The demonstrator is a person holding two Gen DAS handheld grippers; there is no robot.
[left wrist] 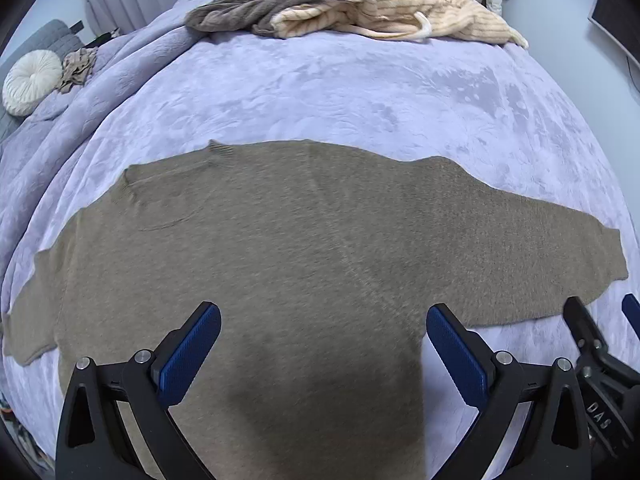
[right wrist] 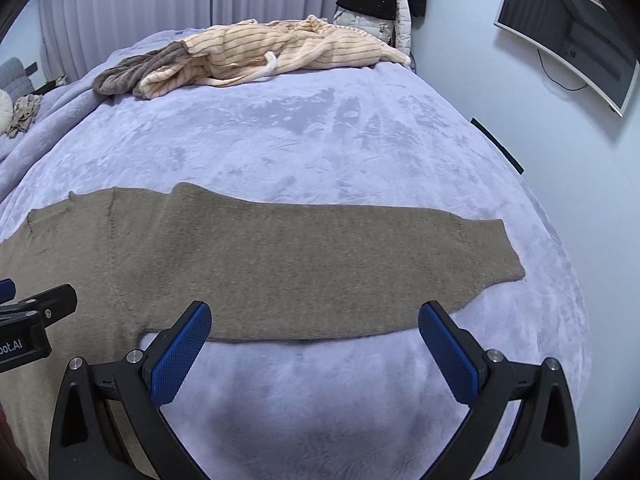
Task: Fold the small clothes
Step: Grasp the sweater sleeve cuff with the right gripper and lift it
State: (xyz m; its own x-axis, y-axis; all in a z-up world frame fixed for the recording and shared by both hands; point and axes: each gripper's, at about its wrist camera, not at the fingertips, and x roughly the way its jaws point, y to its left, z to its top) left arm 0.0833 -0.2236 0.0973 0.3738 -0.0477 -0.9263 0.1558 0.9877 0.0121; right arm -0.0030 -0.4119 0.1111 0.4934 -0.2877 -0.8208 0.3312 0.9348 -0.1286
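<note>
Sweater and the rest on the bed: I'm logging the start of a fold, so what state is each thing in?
Sweater: spread flat, sleeves out to both sides, unfolded.
Striped clothes pile: crumpled at the far end of the bed, unfolded.
Blanket: laid over the bed, under the sweater.
Left claw: open, holds nothing.
Right claw: open, holds nothing.

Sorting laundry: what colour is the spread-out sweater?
Taupe-brown sweater, plain knit; best in the left wrist view.
</note>
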